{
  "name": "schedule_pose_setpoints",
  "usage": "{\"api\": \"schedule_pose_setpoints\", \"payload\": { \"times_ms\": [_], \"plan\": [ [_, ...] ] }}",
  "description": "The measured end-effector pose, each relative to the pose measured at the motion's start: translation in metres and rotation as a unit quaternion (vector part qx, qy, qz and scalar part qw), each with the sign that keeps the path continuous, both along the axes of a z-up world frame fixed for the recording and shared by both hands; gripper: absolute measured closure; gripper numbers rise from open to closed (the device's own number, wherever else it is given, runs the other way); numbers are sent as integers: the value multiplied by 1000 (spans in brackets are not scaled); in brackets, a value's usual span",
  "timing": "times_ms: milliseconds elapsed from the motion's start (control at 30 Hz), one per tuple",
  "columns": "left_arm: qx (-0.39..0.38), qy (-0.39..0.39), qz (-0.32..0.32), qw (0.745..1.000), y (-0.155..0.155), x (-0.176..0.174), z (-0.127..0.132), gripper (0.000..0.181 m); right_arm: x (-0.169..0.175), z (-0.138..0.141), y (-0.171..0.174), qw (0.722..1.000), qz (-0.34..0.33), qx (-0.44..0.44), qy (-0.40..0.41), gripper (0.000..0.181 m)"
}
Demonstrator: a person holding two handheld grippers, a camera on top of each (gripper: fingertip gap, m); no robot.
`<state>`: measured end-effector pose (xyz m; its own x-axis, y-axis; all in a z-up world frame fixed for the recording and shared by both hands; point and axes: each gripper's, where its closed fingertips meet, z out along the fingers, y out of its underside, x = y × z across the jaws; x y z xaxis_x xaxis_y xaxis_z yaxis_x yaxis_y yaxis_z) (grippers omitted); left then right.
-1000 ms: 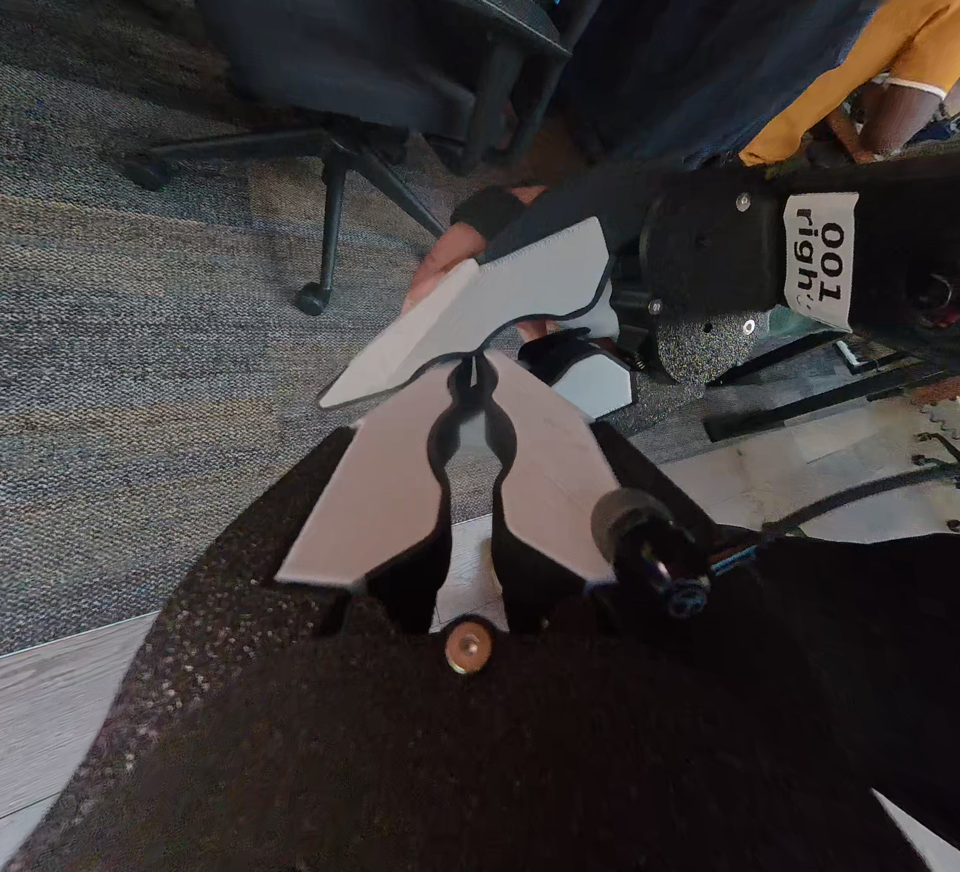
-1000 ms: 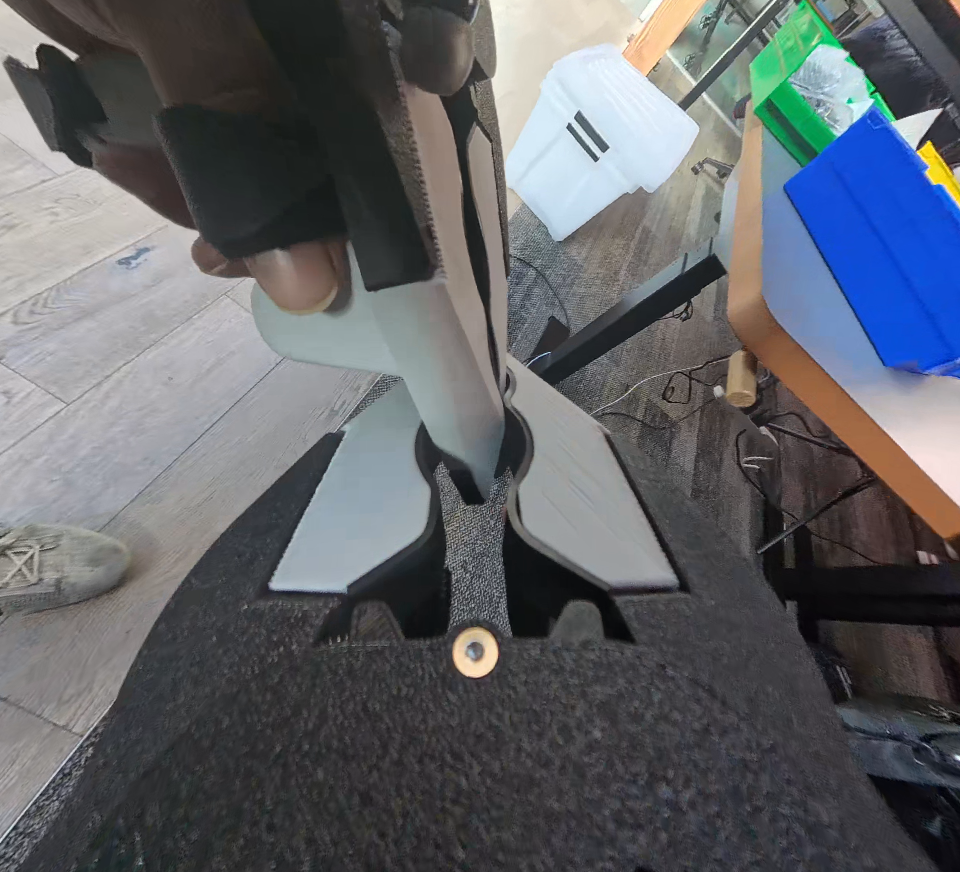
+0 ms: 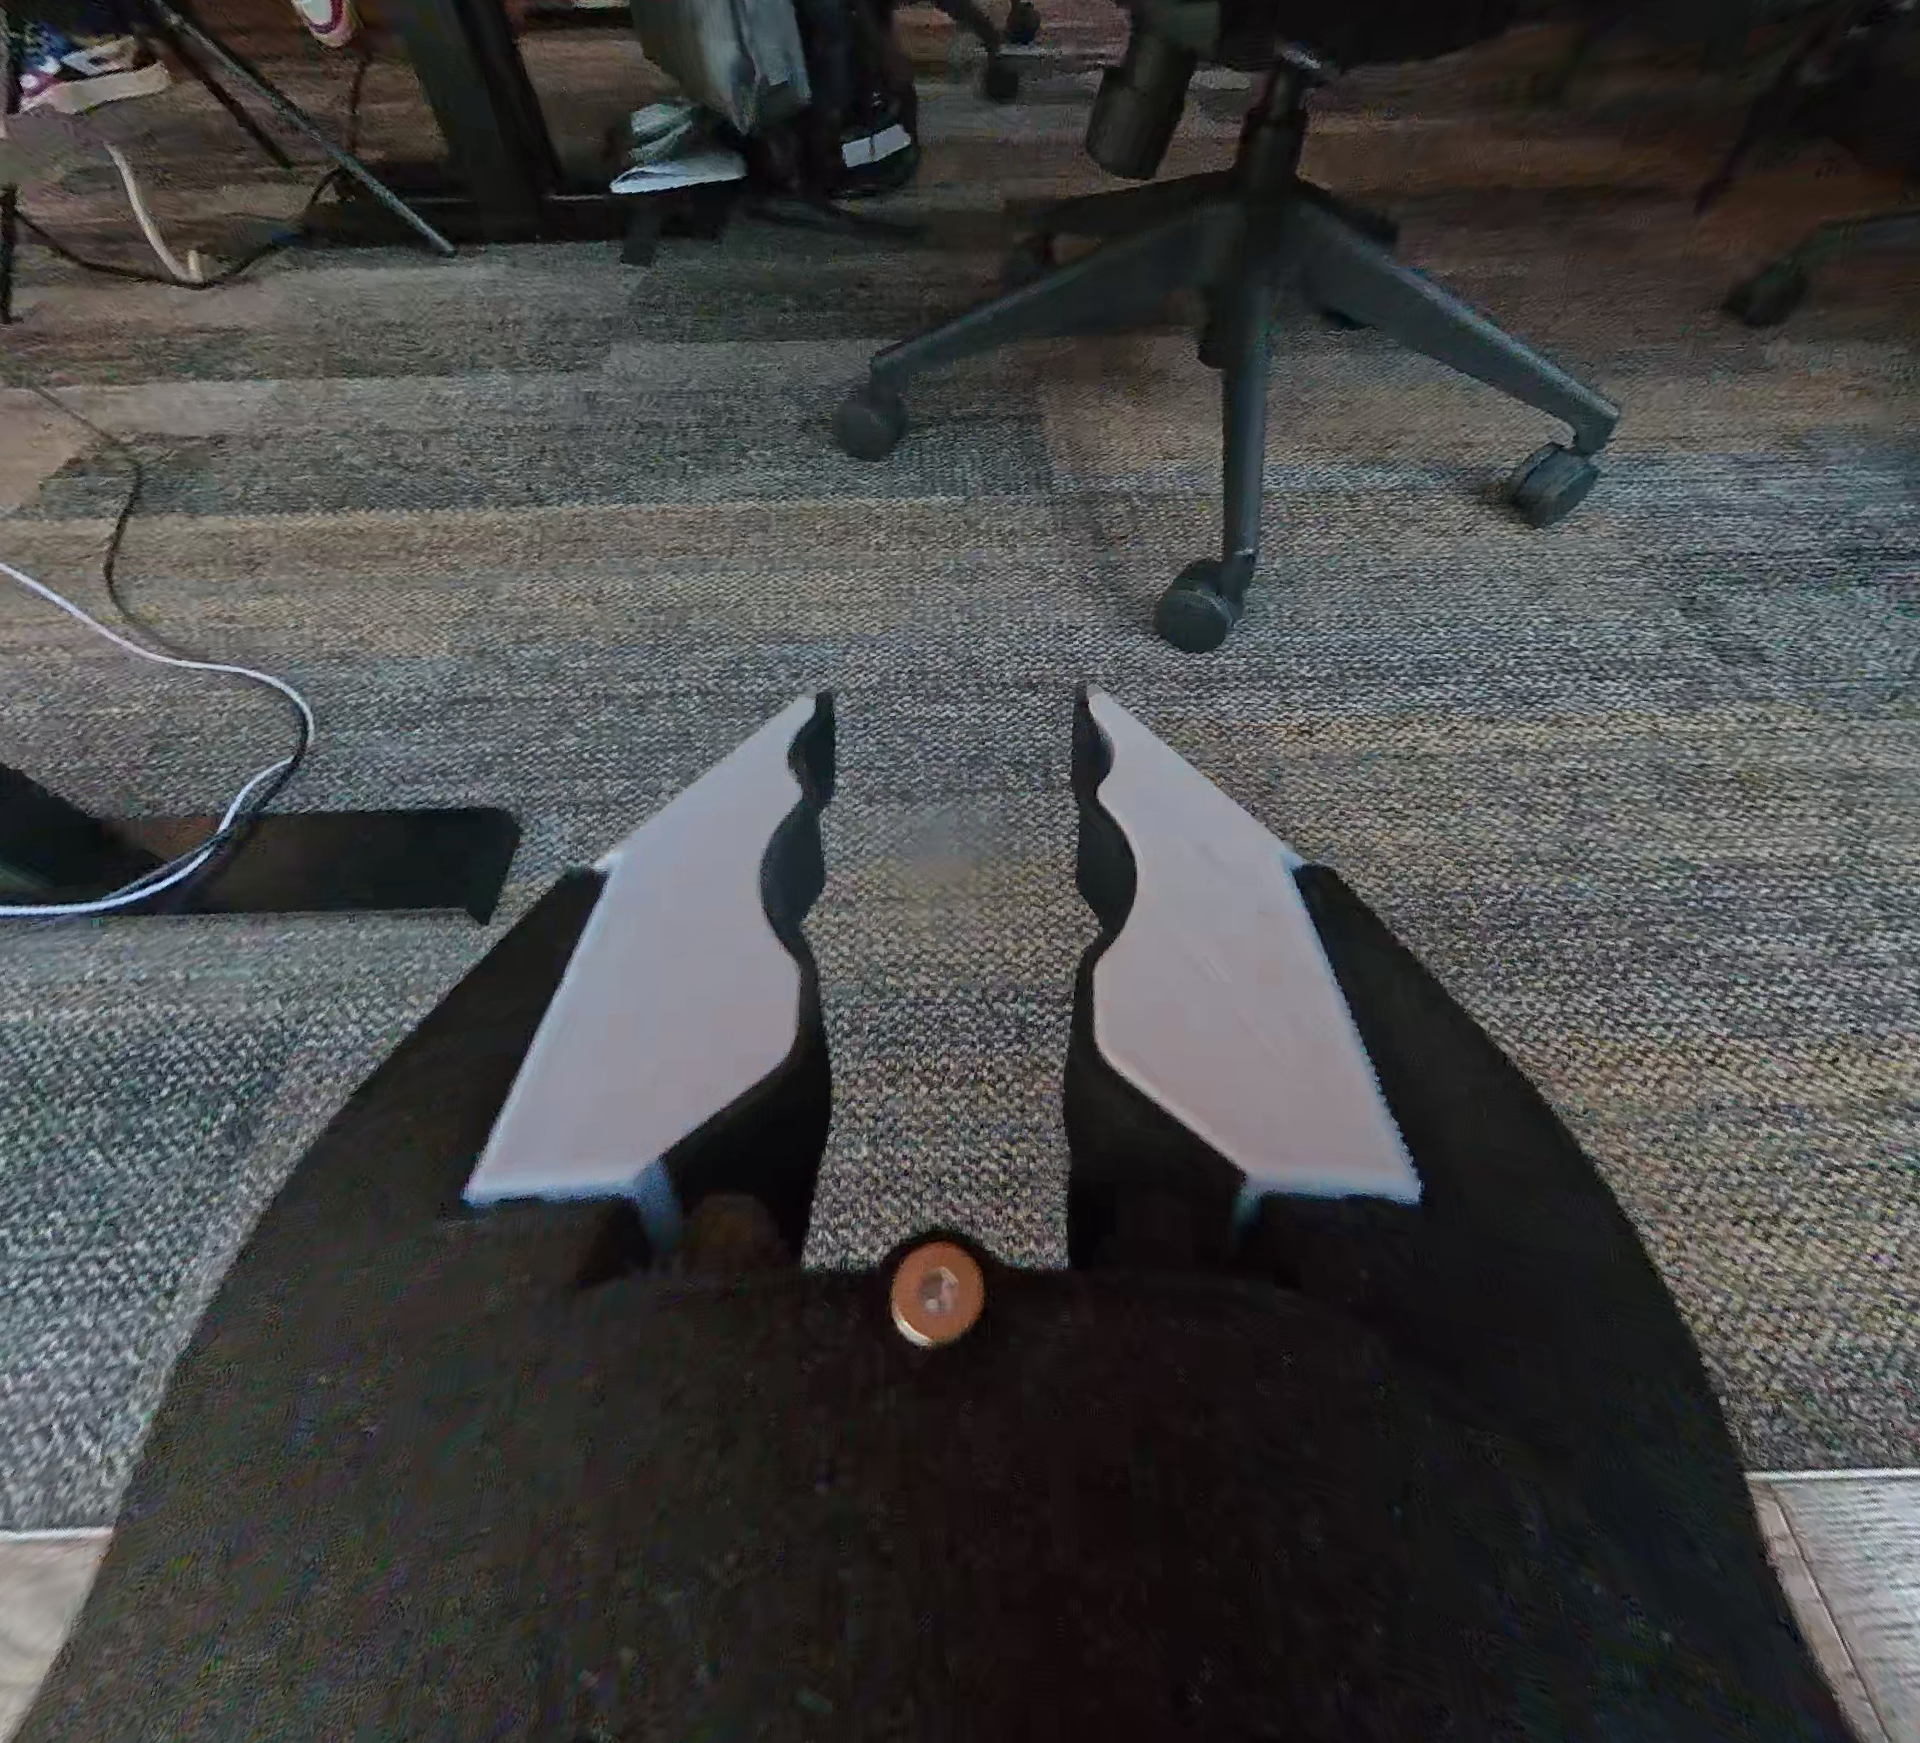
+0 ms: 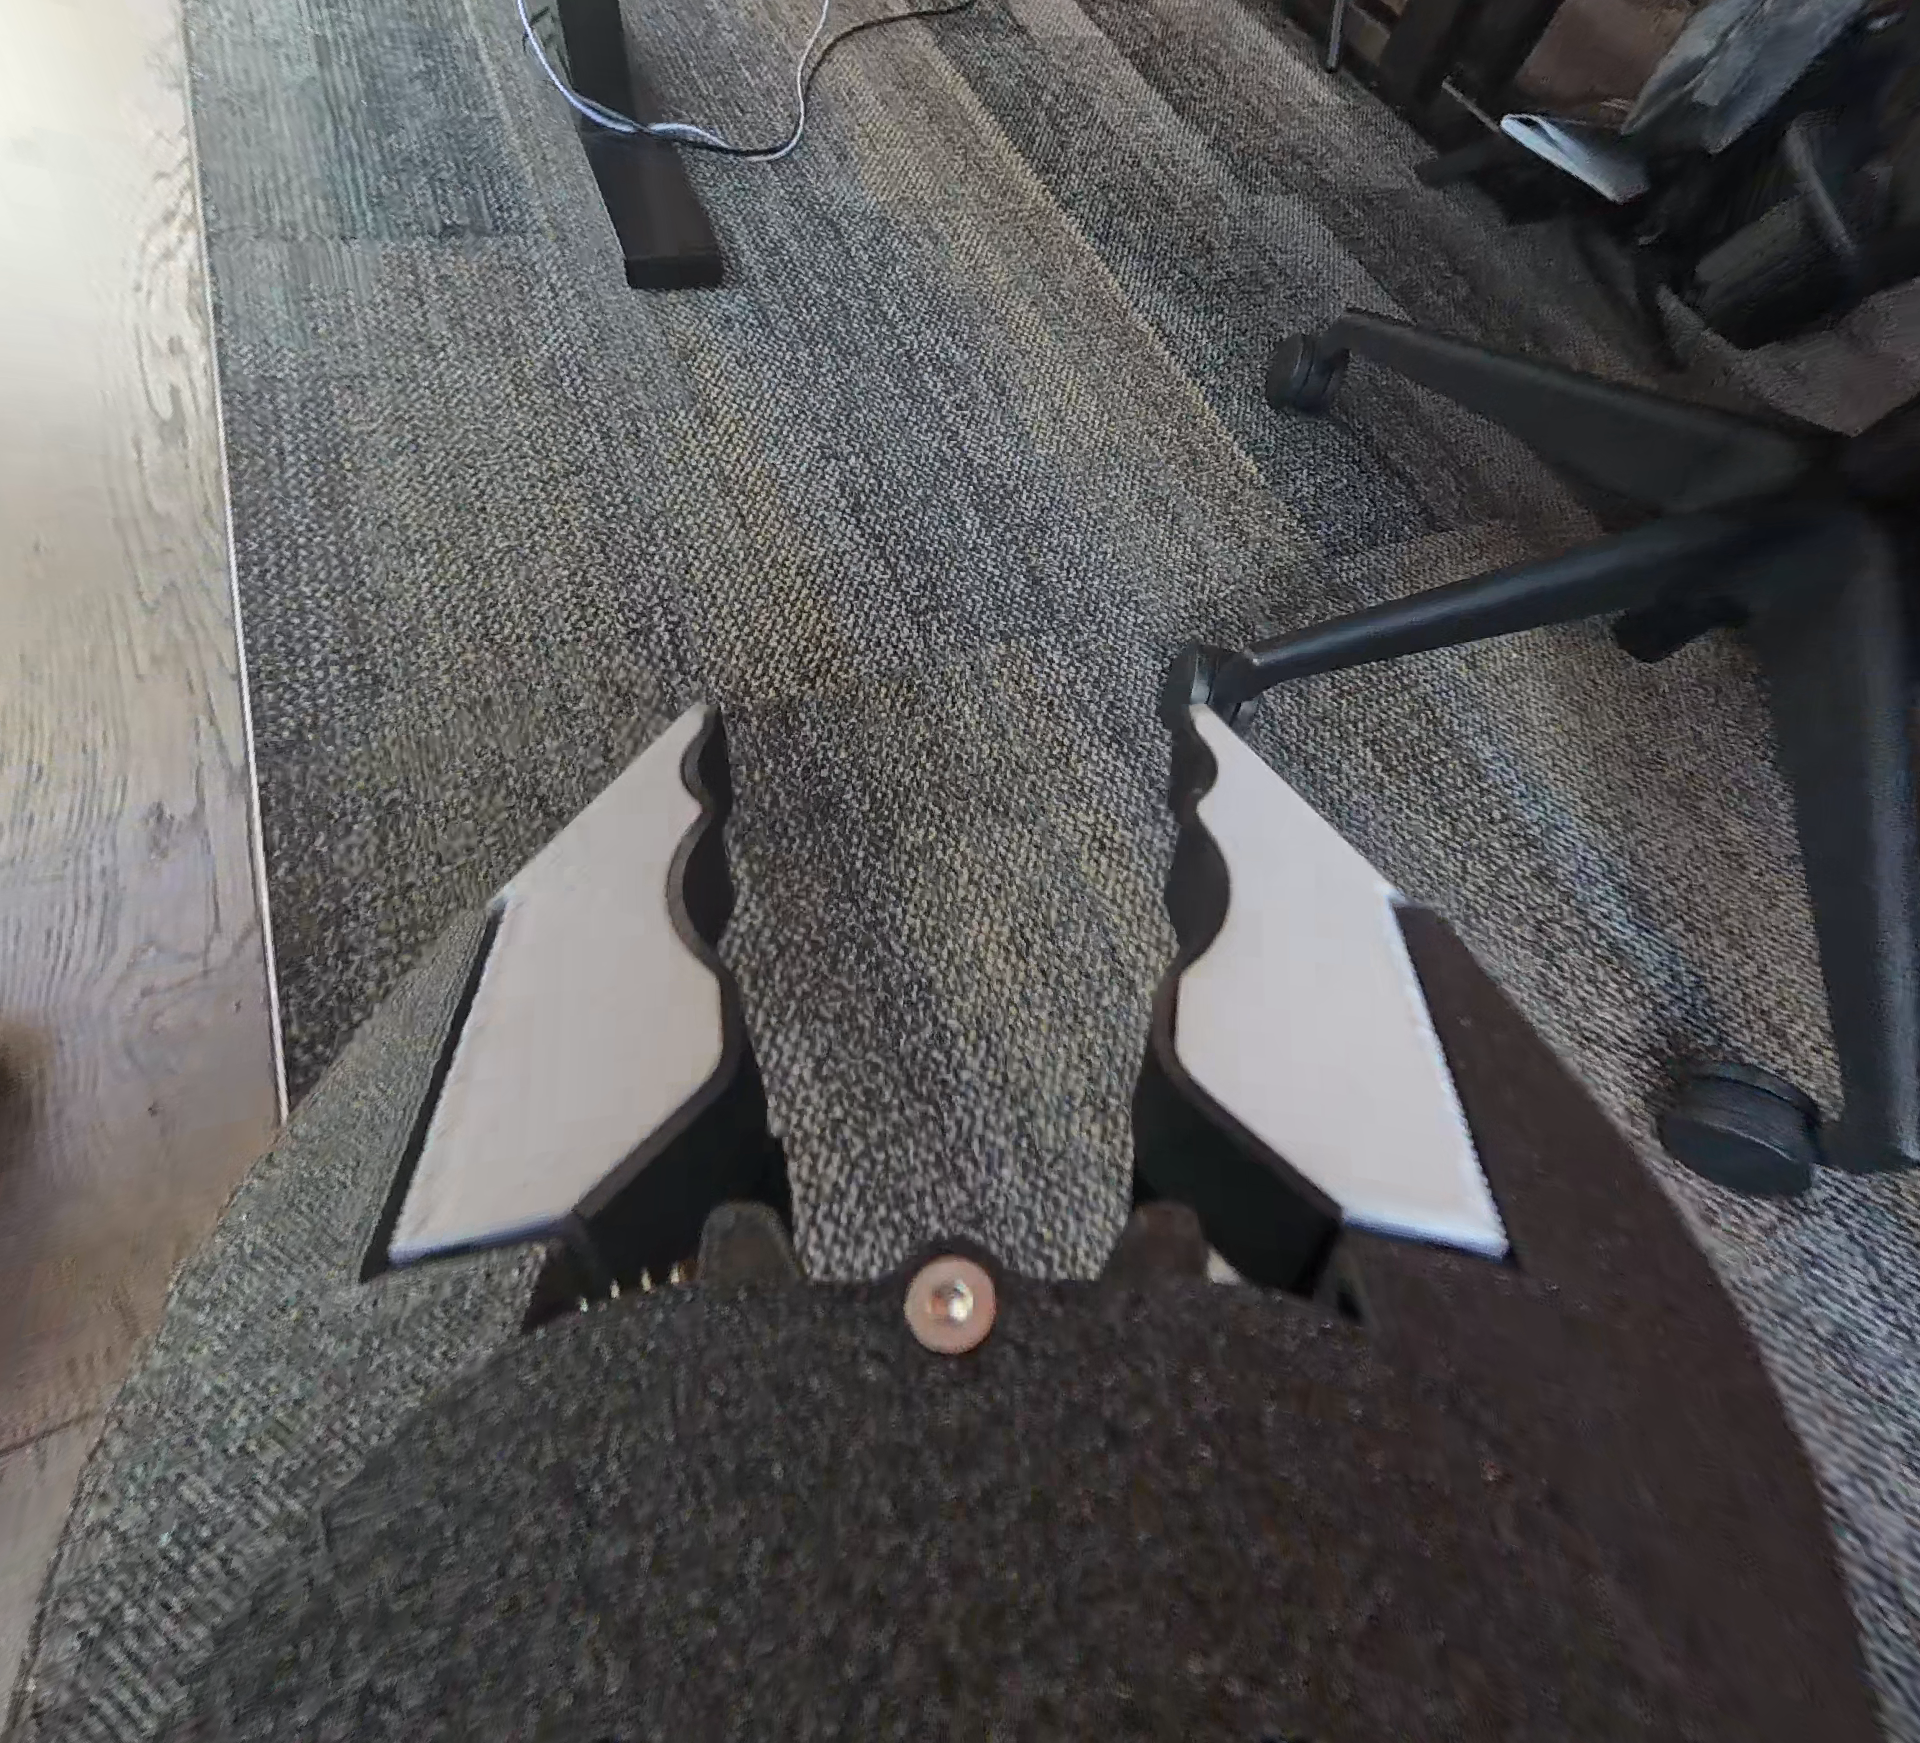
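1. Both of my grippers have parted since a second ago: back then they were crossed close together with fingers nearly shut, the left one's finger between the right one's fingers, and now each is pointing down at the floor alone.
2. My left gripper (image 3: 954, 706) is hanging with its white fingers (image 3: 675, 966) spread apart, carrying nothing and touching nothing; only grey carpet (image 3: 520, 550) is showing in the gap.
3. Ahead of my left fingertips an office chair base (image 3: 1247, 291) is standing on the carpet, its nearest caster (image 3: 1197, 618) lying just beyond and to the right of the tips, apart from them.
4. To my left gripper's left, a white cable (image 3: 208, 685) is curling over the carpet toward a black desk foot (image 3: 343, 857).
5. My right gripper (image 4: 951, 717) is also standing wide open, wider than the left, with its white fingers (image 4: 582, 1018) empty and only carpet (image 4: 883, 446) between them.
6. My right gripper's right fingertip is overlapping a caster (image 4: 1205, 685) at the end of a black chair leg (image 4: 1507, 602); whether they are touching, I cannot tell.
7. Farther ahead of my right gripper a black desk leg (image 4: 623, 83) is rising from the carpet, with a white cable (image 4: 727, 135) looping round its foot.
8. Pale wood flooring (image 4: 104, 550) is bordering the carpet along the left edge of the right wrist view.
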<state>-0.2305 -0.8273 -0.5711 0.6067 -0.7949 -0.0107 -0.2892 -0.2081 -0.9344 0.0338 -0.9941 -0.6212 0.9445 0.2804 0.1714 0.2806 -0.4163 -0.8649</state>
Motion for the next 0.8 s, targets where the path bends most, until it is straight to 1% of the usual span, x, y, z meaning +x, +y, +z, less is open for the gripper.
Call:
{"api": "schedule_pose_setpoints", "payload": {
  "times_ms": [67,133,167,233,333,433,500,567,700,800],
  "plan": [
    [-6,4,40,999,3,-31,-17,126,-6,-9,25,999,3,11,39,93],
    [-10,9,73,997,0,-60,-25,124,-15,-16,53,997,11,18,70,90],
    [-14,12,88,996,-2,-74,-27,123,-20,-20,66,997,18,26,69,90],
    [-24,17,113,993,-9,-100,-23,125,-27,-28,89,998,29,36,52,90],
    [-24,27,143,989,-19,-132,-2,127,-47,-29,110,995,34,34,86,89],
    [-3,52,162,986,-25,-158,10,127,-70,-21,114,994,44,37,97,89],
    [-5,36,178,983,-25,-171,10,126,-83,-19,113,993,51,34,101,89],
    [-12,12,192,981,-25,-177,3,125,-91,-21,111,993,58,33,94,89],
    [-23,-17,200,979,-24,-177,-14,126,-89,-25,106,995,53,20,83,88],
    [-31,-36,194,980,-21,-172,-18,126,-78,-16,100,997,46,8,66,88]
  ]
}}
